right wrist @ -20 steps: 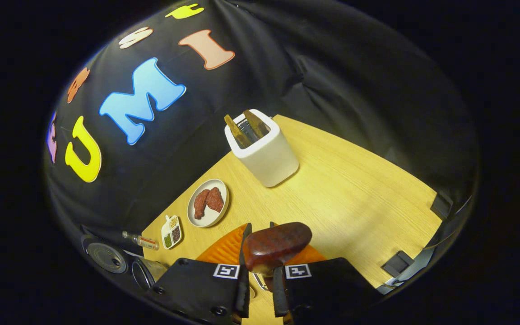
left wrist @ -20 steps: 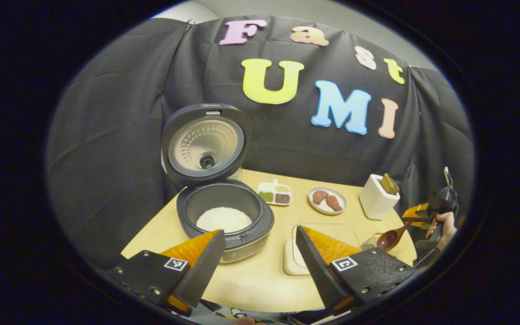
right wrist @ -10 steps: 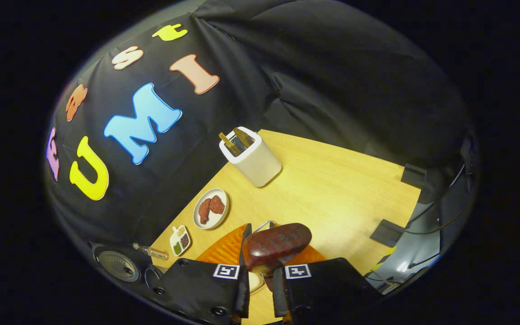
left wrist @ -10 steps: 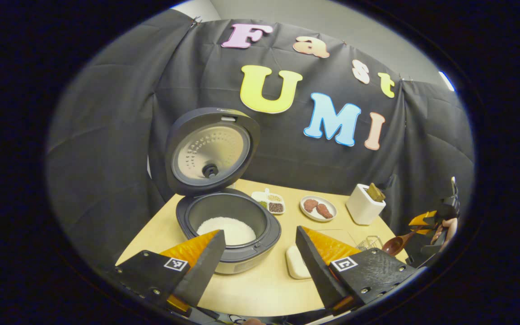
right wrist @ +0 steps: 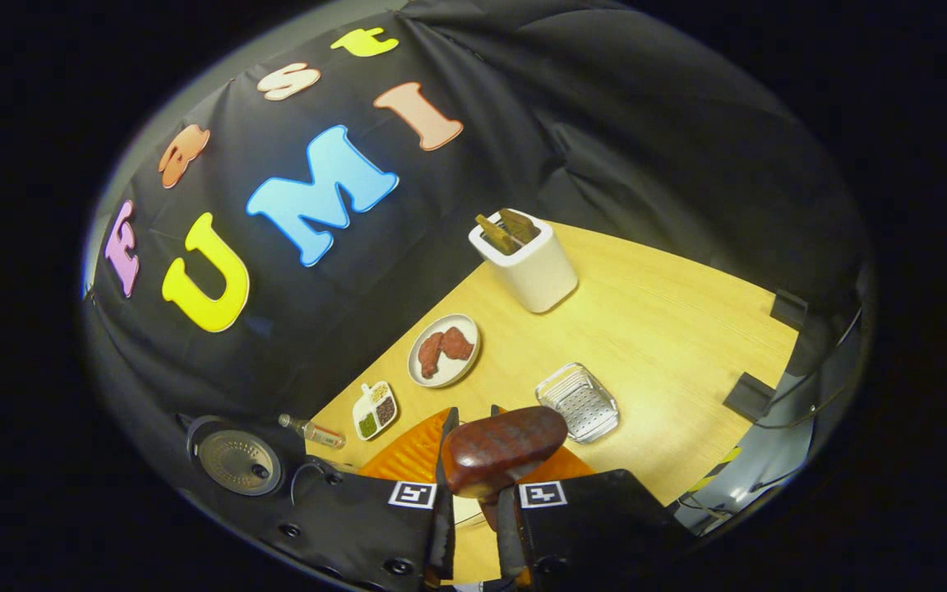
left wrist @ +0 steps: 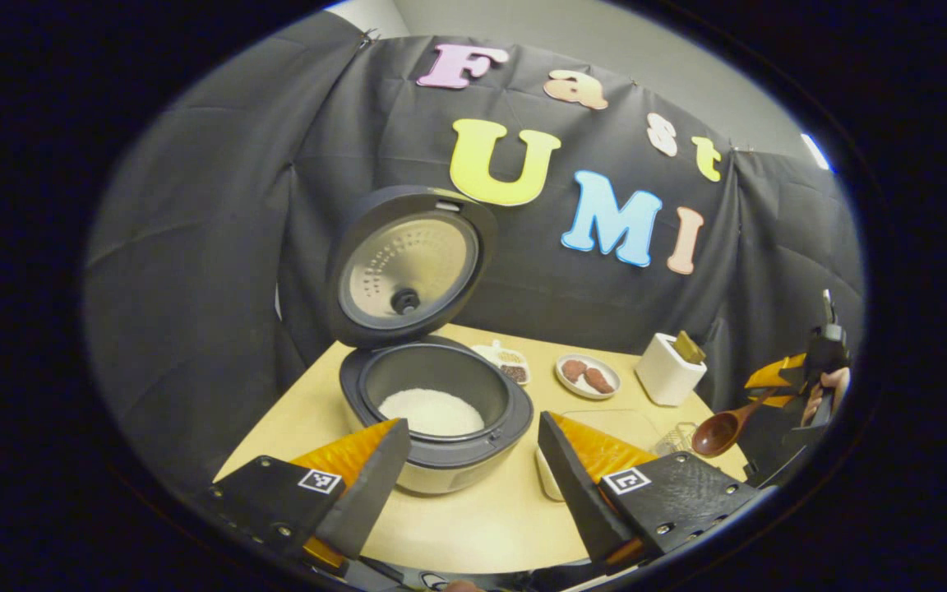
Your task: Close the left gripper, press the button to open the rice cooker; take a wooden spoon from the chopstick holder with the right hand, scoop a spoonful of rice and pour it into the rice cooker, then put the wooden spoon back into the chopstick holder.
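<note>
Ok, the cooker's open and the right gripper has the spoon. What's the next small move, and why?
Probably carry the wooden spoon toward the white chopstick holder, handle first. The right gripper is clamped on it, its bowl looks empty, and the open rice cooker already holds rice. Whether the scoop has been poured can't be told.

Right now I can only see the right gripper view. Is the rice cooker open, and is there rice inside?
Observer: Yes. In the left gripper view the rice cooker has its lid up, and white rice lies in the pot.
Operator: Is there any rice in my spoon?
Observer: From that side the wooden spoon shows the hollow of its bowl, and I see no rice in it.
Operator: What is the other gripper doing?
Observer: The left gripper is open and holds nothing, and it faces the cooker's front.
</note>
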The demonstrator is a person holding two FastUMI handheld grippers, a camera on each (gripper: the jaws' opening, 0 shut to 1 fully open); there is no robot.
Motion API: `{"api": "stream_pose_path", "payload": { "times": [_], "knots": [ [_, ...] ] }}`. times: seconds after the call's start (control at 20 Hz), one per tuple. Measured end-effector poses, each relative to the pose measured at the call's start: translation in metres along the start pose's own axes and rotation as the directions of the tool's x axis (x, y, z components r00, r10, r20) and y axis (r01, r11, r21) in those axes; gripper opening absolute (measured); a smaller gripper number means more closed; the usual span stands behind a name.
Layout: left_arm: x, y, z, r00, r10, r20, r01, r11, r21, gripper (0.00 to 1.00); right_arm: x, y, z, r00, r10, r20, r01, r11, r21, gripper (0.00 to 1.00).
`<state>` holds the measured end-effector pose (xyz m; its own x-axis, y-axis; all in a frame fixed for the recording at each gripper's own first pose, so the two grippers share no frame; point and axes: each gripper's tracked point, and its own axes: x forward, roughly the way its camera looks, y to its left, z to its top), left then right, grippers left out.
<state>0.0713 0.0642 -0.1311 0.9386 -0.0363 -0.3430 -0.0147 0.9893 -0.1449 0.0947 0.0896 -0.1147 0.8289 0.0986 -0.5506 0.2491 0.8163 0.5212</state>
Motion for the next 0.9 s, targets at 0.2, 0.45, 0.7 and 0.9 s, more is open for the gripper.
{"api": "stream_pose_path", "payload": {
  "times": [0.2,0.45,0.7,0.9],
  "knots": [
    [-0.011,0.01,0.0,1.0,0.024,0.012,-0.023,0.998,-0.066,0.98,0.016,0.035,-0.004,0.999,0.048,-0.025,-0.049,0.997,-0.063,0.23],
    [-0.018,0.029,0.002,0.992,0.123,0.028,-0.121,0.992,-0.047,0.99,0.049,0.058,-0.007,0.998,0.05,-0.024,-0.053,0.987,-0.154,0.22],
    [-0.018,0.032,0.002,0.987,0.161,0.018,-0.16,0.986,-0.054,0.99,0.094,0.066,-0.034,0.997,0.049,-0.062,-0.064,0.96,-0.271,0.23],
    [-0.017,0.031,-0.011,0.982,0.185,-0.024,-0.186,0.982,-0.032,0.99,0.124,0.062,-0.073,0.991,0.03,-0.129,-0.076,0.926,-0.37,0.23]
  ]
}}
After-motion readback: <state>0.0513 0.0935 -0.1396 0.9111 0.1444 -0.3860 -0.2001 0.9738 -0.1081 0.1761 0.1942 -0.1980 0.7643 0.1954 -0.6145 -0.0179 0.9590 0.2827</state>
